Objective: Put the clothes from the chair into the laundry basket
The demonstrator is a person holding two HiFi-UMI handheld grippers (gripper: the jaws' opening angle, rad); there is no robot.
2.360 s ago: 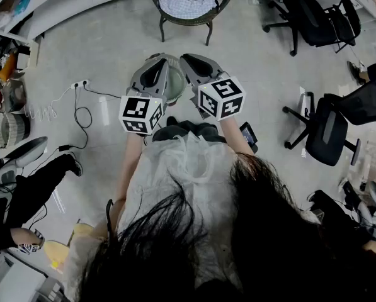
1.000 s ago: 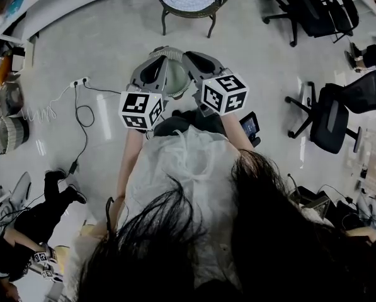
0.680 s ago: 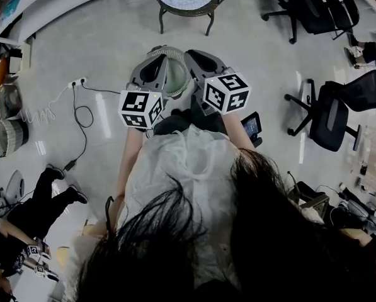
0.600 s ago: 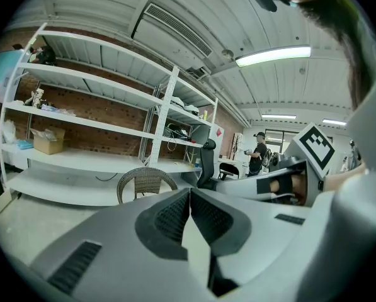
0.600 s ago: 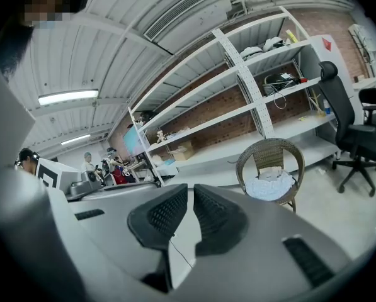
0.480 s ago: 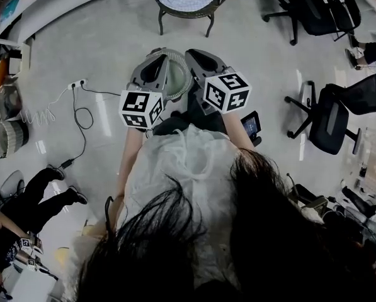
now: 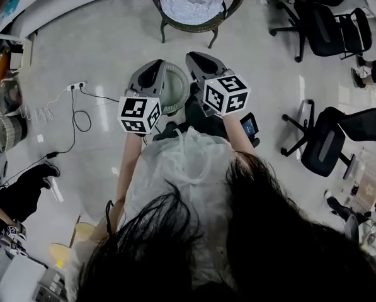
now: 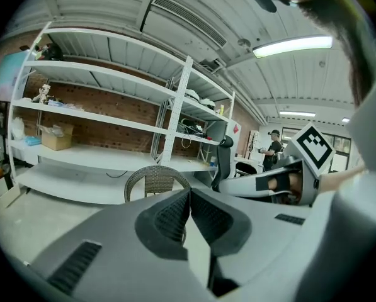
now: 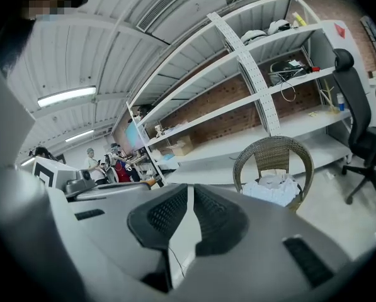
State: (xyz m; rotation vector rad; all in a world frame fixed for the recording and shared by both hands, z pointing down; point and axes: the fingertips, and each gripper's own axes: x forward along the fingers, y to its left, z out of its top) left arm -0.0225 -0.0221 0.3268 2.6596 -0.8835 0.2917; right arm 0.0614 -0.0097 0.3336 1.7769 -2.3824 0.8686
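laundry basket (image 7: 175, 88) half hidden beneath the jaws, chair (image 7: 200, 25) beyond jaws cut by top edge, clothes (image 7: 189, 2) folds unreadable

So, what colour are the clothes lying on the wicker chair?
The clothes on the chair are mostly white, with a pale greyish piece on top. The head view shows them best.

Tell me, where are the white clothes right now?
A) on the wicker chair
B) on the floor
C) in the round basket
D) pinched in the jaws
A: the white clothes lie piled on the seat of the wicker chair.
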